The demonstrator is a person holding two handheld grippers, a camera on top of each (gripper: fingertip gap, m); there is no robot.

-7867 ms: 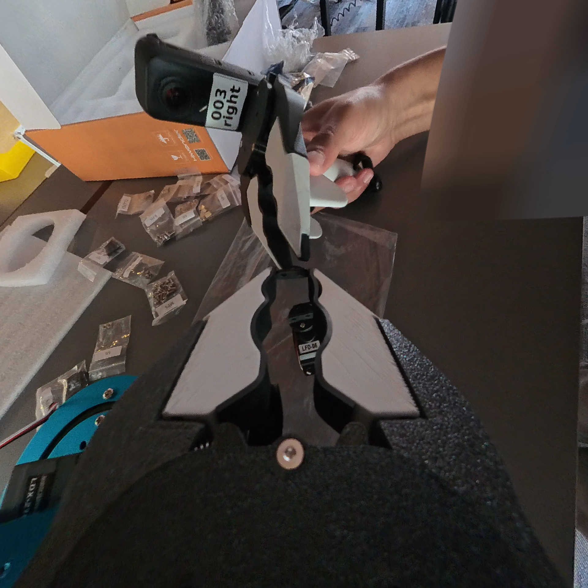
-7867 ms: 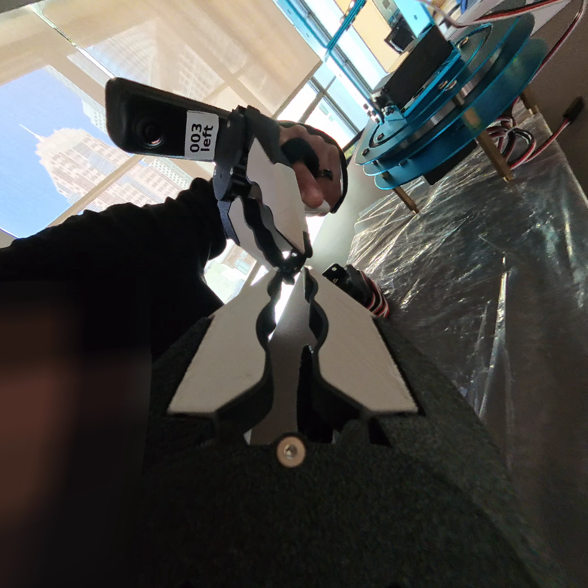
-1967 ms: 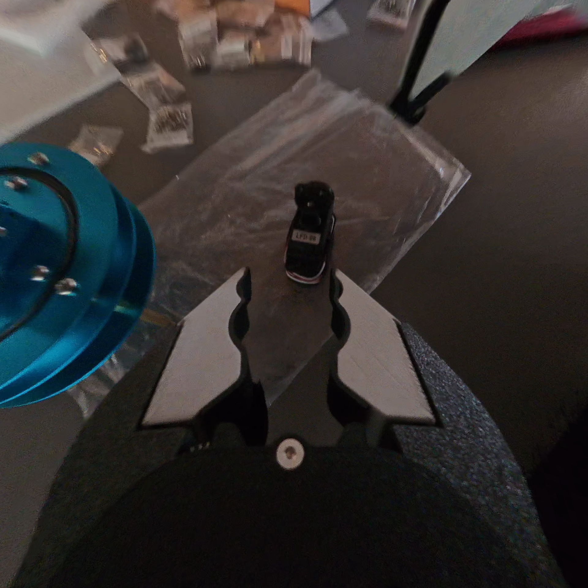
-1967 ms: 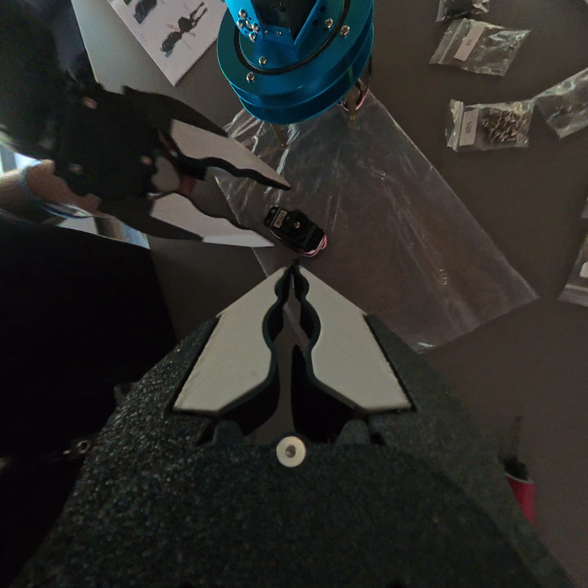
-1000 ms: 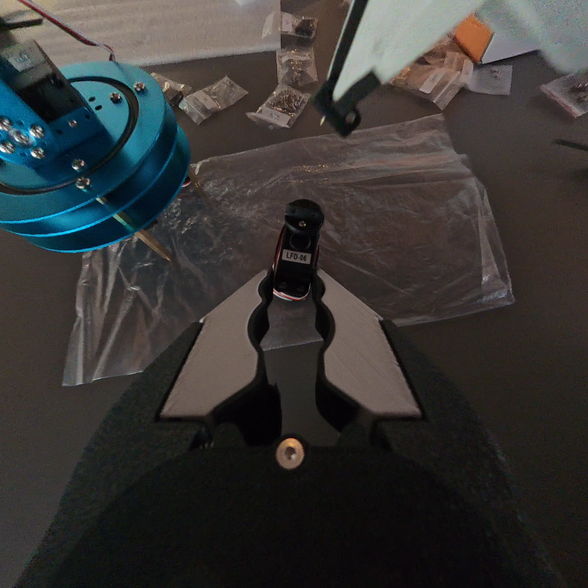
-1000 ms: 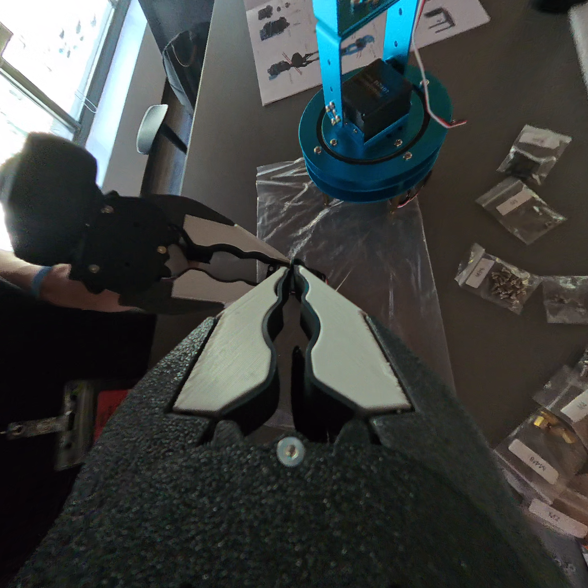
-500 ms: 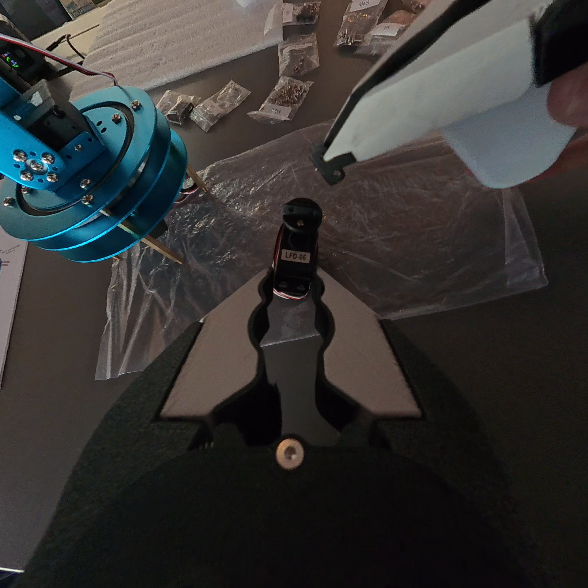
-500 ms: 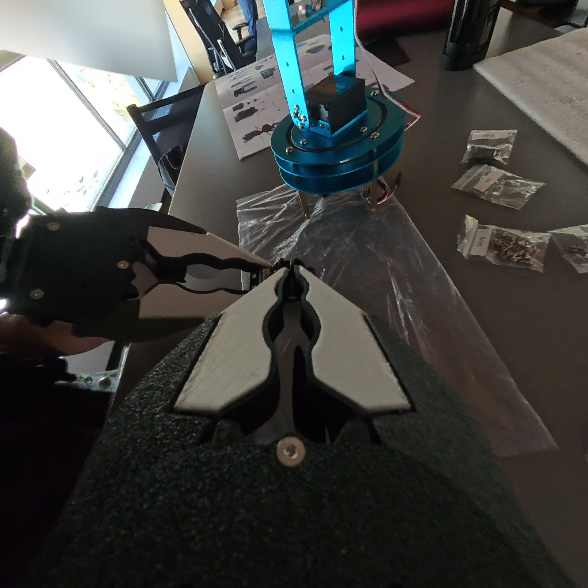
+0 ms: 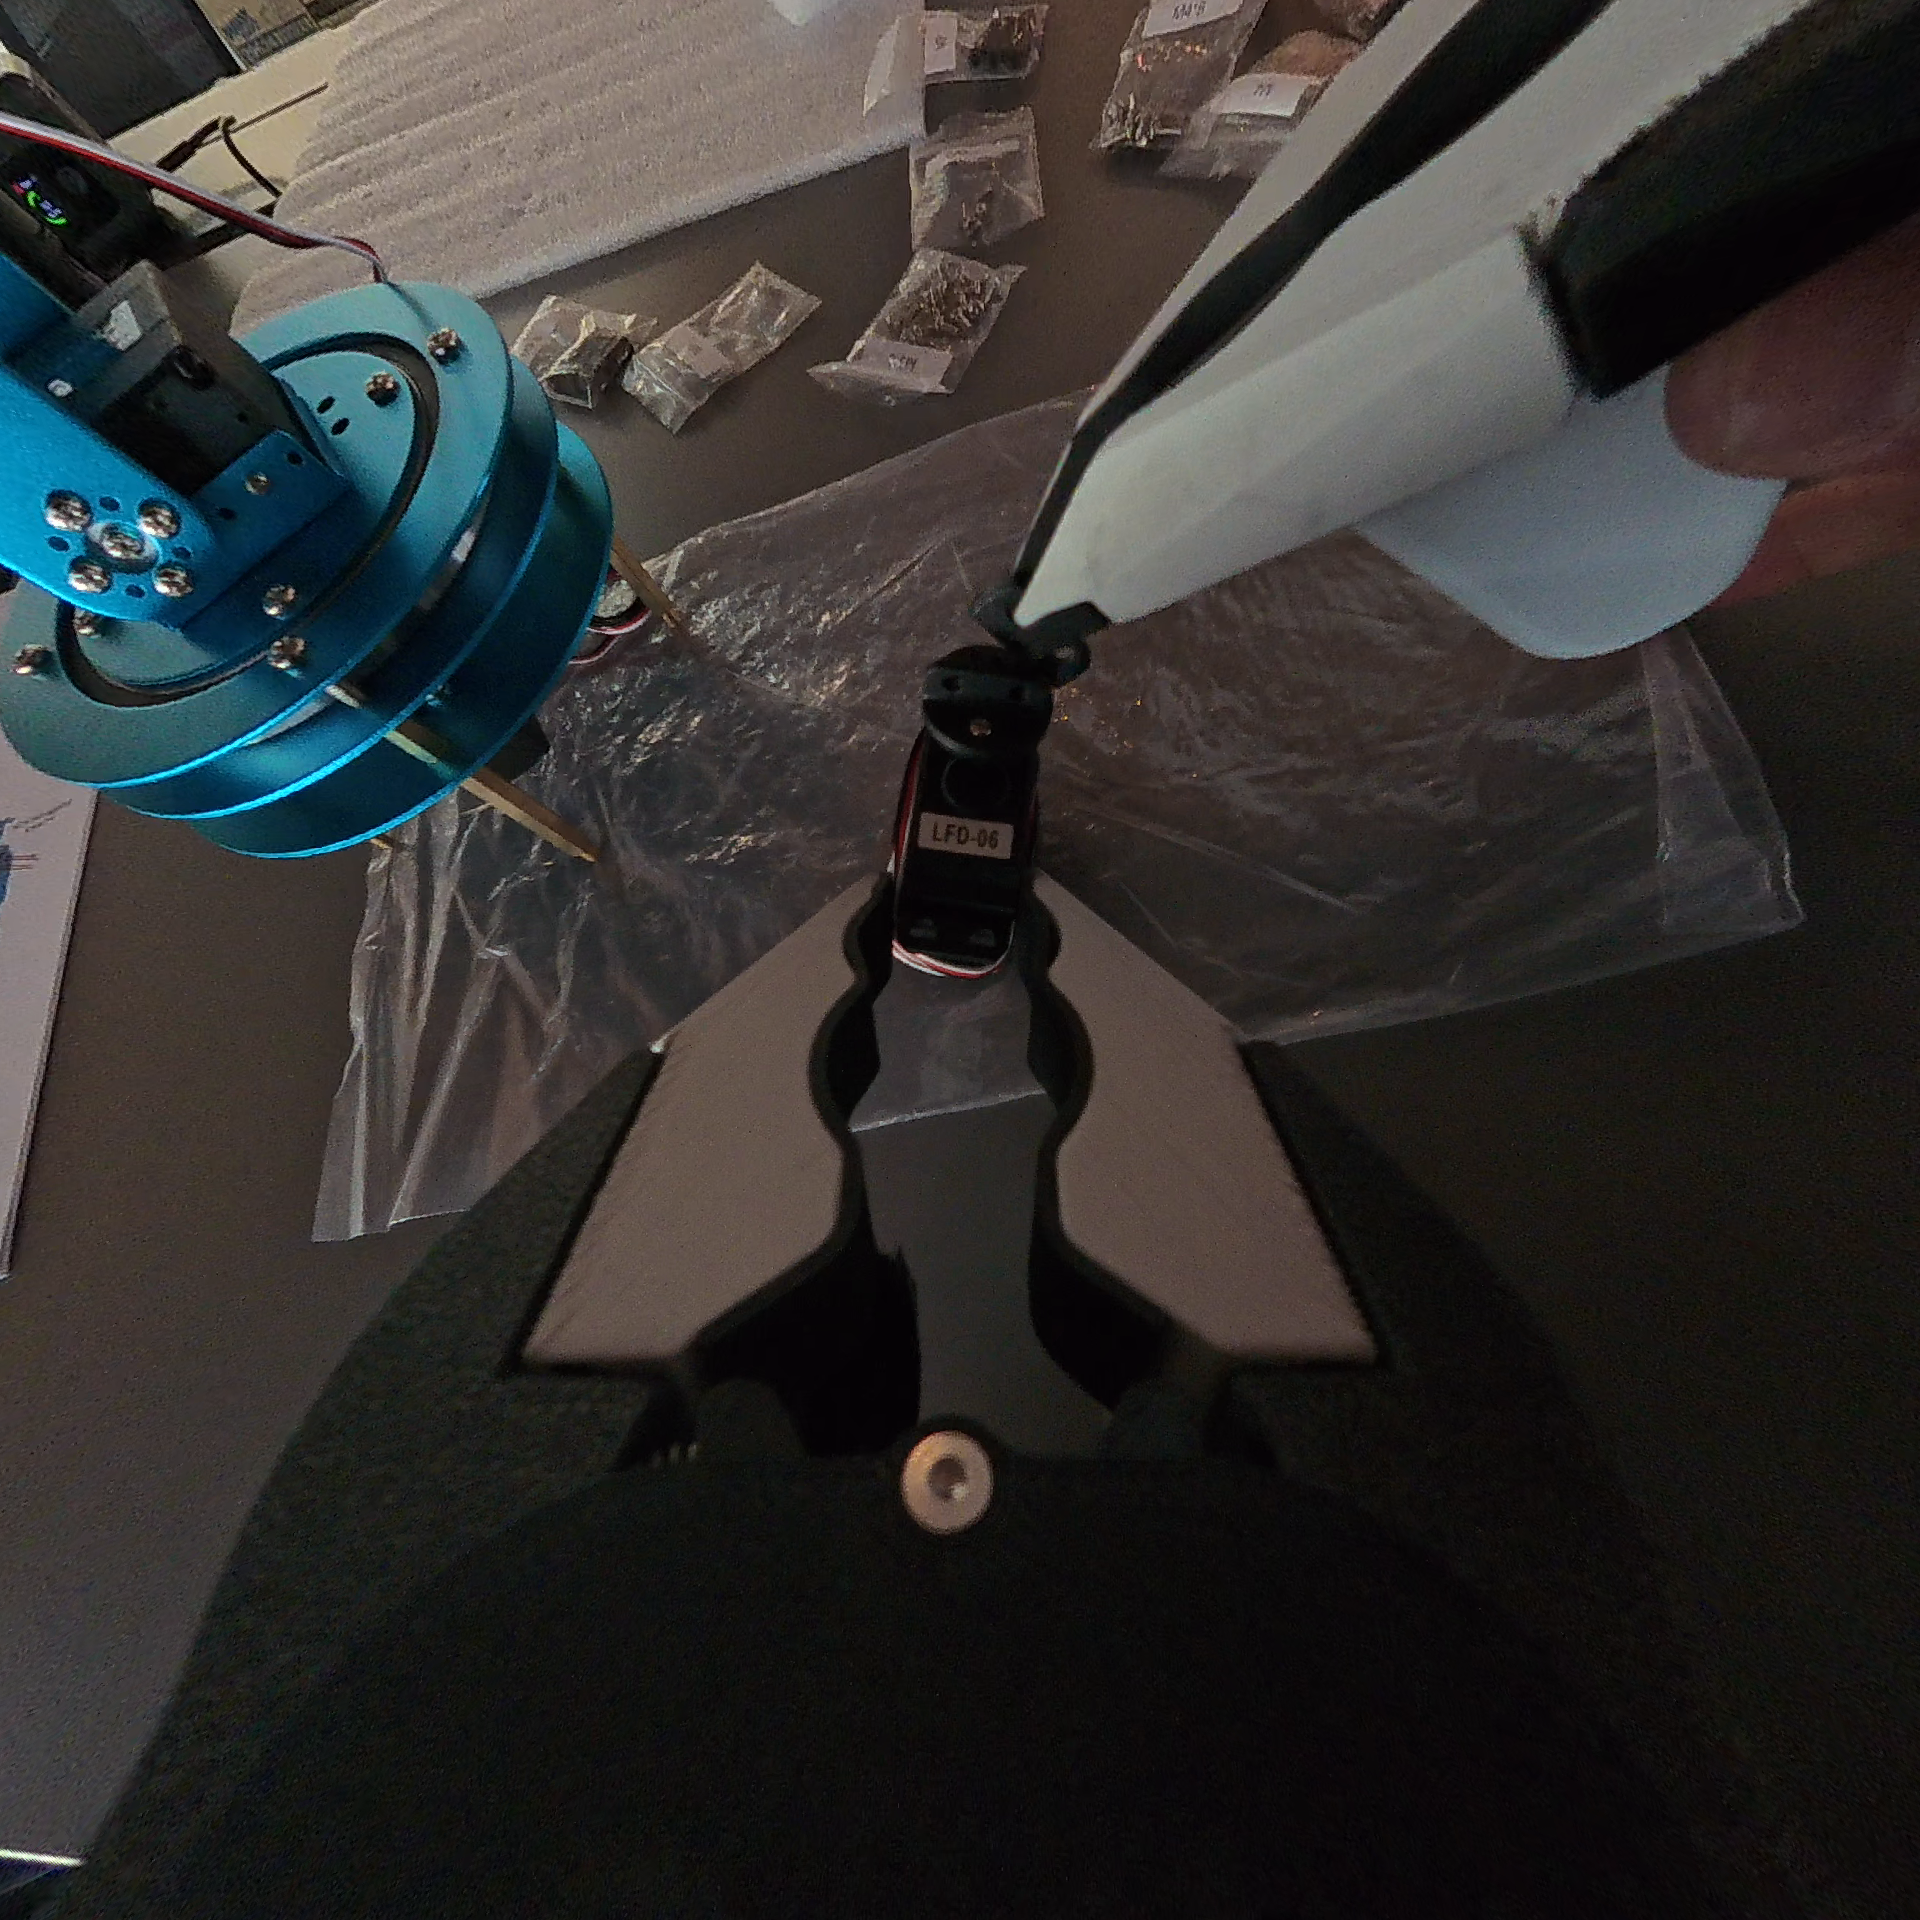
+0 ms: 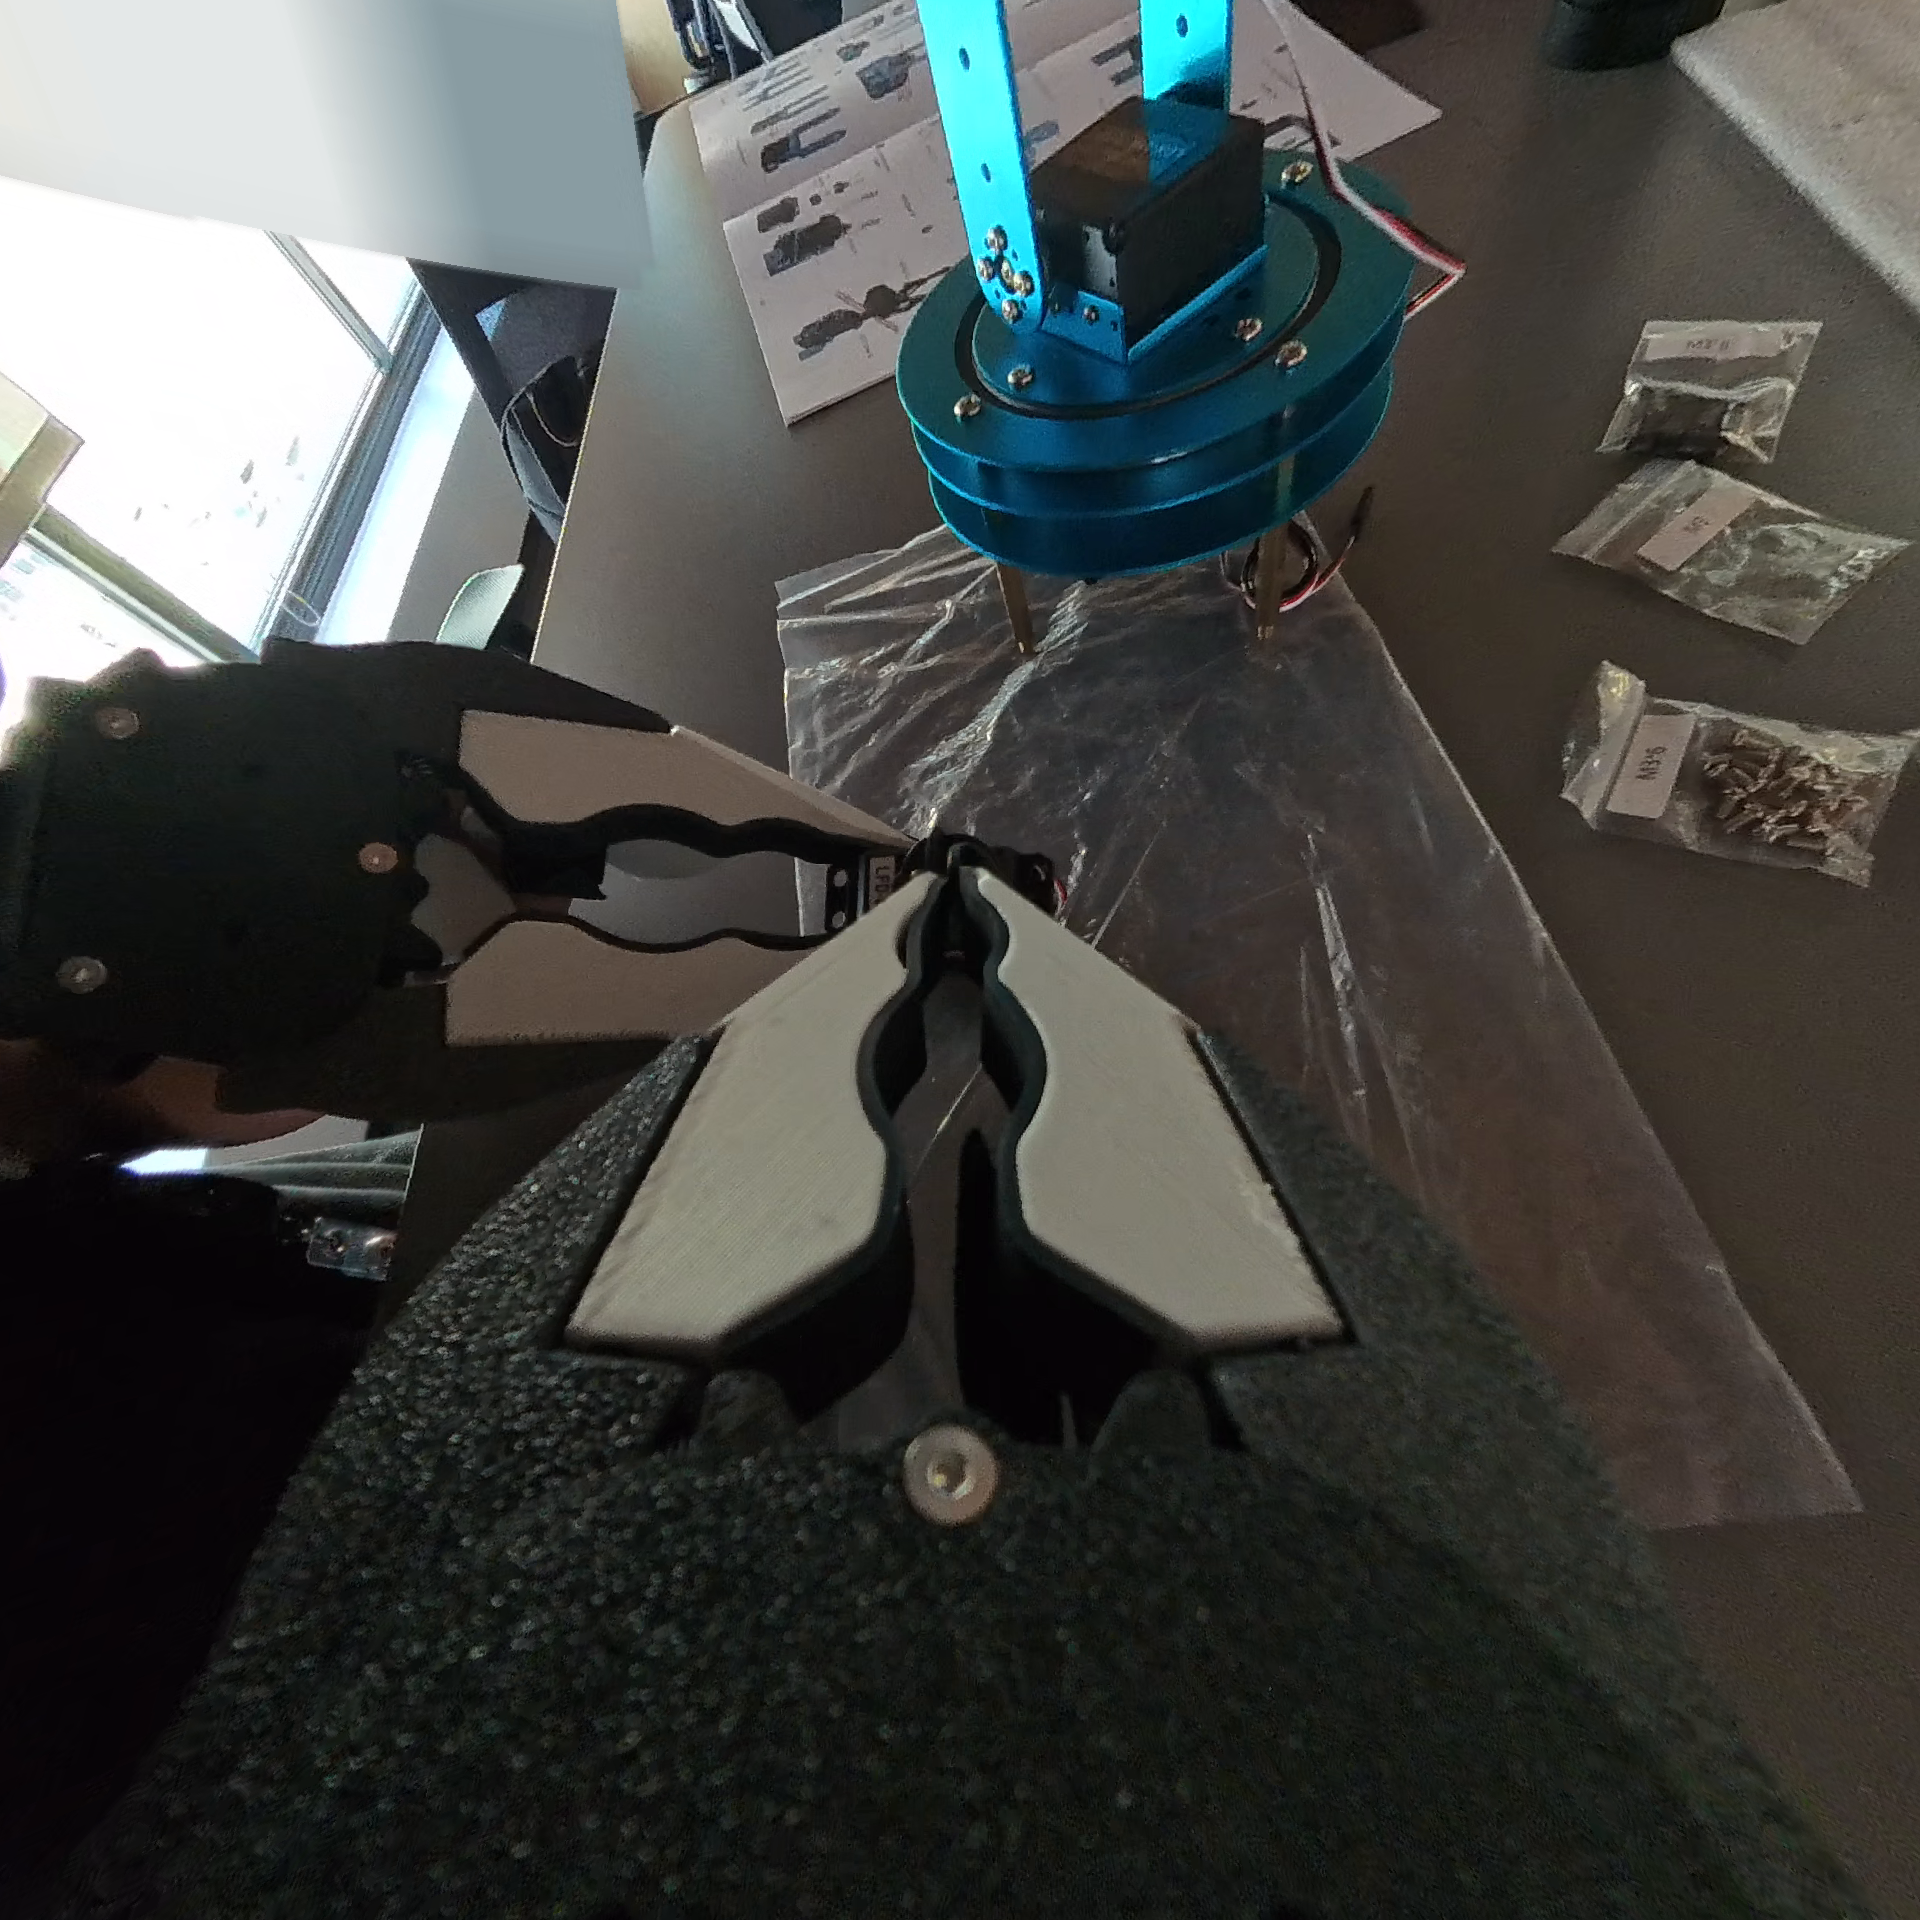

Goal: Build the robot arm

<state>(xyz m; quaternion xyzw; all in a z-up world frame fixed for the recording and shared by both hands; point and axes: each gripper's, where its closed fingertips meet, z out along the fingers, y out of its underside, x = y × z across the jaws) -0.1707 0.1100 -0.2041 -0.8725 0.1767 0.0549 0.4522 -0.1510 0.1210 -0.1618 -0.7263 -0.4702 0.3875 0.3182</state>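
My left gripper (image 9: 961, 904) is shut on a small black servo (image 9: 966, 810) with a white label and red-white wires, held lifted over a clear plastic bag (image 9: 1351, 779). My right gripper (image 10: 951, 883) is shut, and its tips touch the servo's far end. It shows in the left wrist view (image 9: 1039, 623), coming down from the upper right with a person's hand (image 9: 1818, 416) on it. In the right wrist view the left gripper (image 10: 862, 883) comes in from the left with the servo (image 10: 883, 881) in its tips.
A blue round metal base (image 9: 312, 644) on brass legs, carrying a black servo and blue bracket, stands at the bag's far end (image 10: 1143, 416). Small bags of screws (image 10: 1745, 790) lie to the right, printed sheets (image 10: 831, 208) behind, and a white foam sheet (image 9: 582, 156) beyond. One gripper's finger ends stand about 5 centimetres off the other's.
The left gripper closed on the servo and lifted it off the bag. The shut right gripper has come in from above until its tips meet the servo's far end.
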